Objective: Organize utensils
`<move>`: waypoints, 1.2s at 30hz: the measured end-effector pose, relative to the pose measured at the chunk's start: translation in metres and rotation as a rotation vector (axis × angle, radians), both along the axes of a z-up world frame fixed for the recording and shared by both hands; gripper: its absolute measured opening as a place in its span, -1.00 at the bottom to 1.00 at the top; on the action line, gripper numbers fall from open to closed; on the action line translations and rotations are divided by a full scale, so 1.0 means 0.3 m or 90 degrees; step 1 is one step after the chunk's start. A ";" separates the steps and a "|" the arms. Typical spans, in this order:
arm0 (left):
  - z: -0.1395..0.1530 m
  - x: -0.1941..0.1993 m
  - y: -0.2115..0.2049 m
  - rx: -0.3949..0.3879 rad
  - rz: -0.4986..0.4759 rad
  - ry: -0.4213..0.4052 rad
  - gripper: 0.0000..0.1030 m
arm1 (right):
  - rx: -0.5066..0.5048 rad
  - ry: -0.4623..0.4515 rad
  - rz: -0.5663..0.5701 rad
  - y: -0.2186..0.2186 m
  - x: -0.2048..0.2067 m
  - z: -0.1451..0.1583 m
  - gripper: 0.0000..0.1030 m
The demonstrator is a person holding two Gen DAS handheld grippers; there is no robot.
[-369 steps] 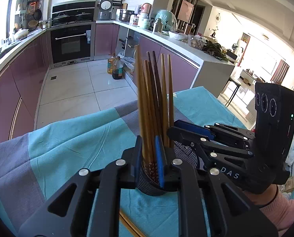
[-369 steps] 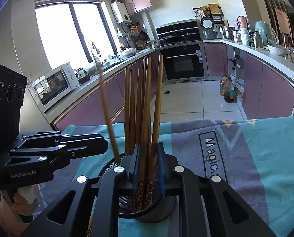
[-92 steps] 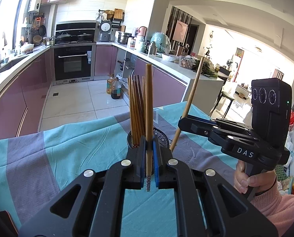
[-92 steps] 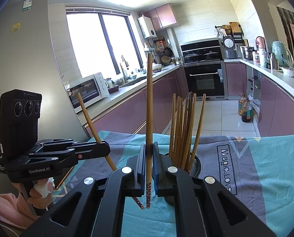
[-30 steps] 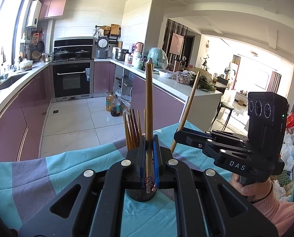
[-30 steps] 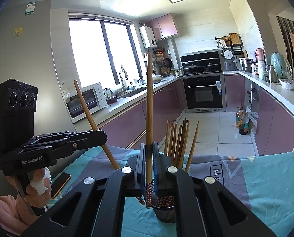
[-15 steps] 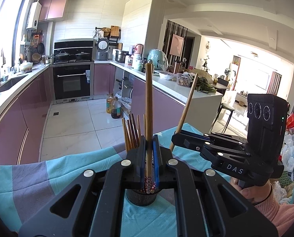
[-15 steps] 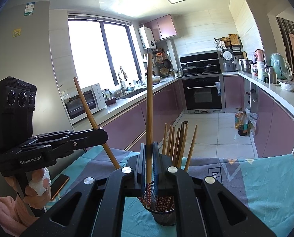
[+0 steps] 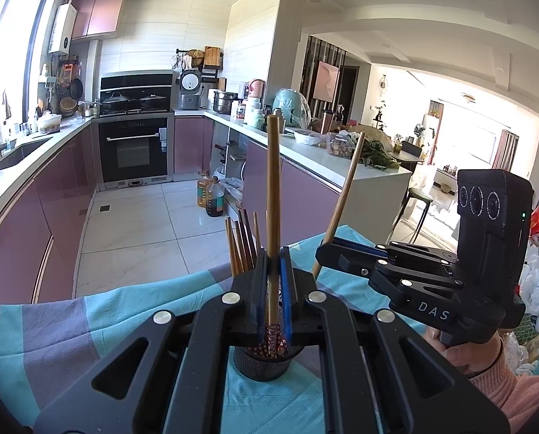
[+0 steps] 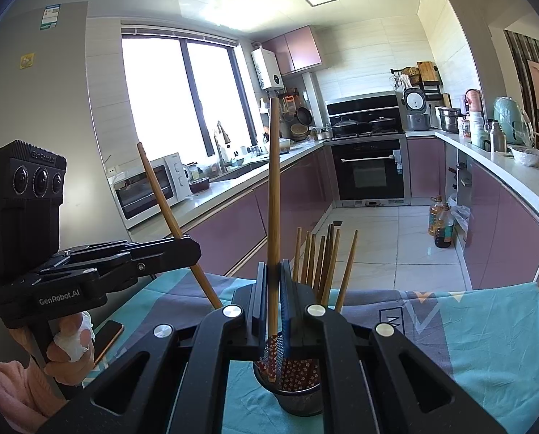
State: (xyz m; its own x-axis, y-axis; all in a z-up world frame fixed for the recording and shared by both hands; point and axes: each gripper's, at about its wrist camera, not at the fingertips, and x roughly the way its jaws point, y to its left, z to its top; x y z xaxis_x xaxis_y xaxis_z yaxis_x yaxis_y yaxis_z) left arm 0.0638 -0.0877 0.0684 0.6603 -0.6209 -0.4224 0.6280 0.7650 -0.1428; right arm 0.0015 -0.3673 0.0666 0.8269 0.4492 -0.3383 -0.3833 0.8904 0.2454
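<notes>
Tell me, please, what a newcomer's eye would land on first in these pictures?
Probably the two wooden chopsticks, one clamped upright in the left gripper and one in the right gripper. Both are poised over the black mesh holder full of chopsticks, standing on the teal and grey tablecloth.

Cloth: teal and grey, covering table
Phone: on cloth
Oven: beneath hob
Microwave: on counter

Chopsticks in holder on tablecloth
</notes>
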 end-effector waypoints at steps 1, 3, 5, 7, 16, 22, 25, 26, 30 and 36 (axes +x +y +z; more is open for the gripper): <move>0.004 0.005 -0.005 0.001 0.000 0.000 -0.86 | 0.001 0.000 -0.001 -0.001 -0.001 -0.001 -0.89; 0.005 0.005 -0.006 0.001 0.000 0.001 -0.86 | 0.001 0.001 -0.002 -0.002 -0.001 -0.002 -0.89; 0.007 0.006 -0.010 0.001 -0.001 0.002 -0.86 | 0.000 0.001 -0.002 -0.002 0.000 -0.003 -0.89; 0.006 0.004 -0.010 0.001 0.000 0.002 -0.86 | 0.001 0.003 -0.004 -0.004 0.002 -0.008 -0.89; 0.006 0.006 -0.013 0.005 0.003 0.005 -0.86 | 0.003 0.010 -0.011 -0.007 0.017 -0.024 -0.89; 0.011 0.015 -0.027 0.009 0.006 0.008 -0.86 | 0.005 0.016 -0.015 -0.011 0.026 -0.033 -0.89; 0.014 0.021 -0.034 0.012 0.008 0.008 -0.86 | 0.006 0.018 -0.017 -0.013 0.030 -0.035 -0.89; 0.013 0.020 -0.034 0.012 0.008 0.009 -0.86 | 0.006 0.019 -0.017 -0.012 0.031 -0.038 -0.89; 0.010 0.022 -0.034 0.012 0.009 0.012 -0.86 | 0.008 0.022 -0.019 -0.010 0.035 -0.042 -0.89; 0.006 0.025 -0.040 0.014 0.009 0.016 -0.86 | 0.009 0.026 -0.023 -0.011 0.042 -0.049 -0.89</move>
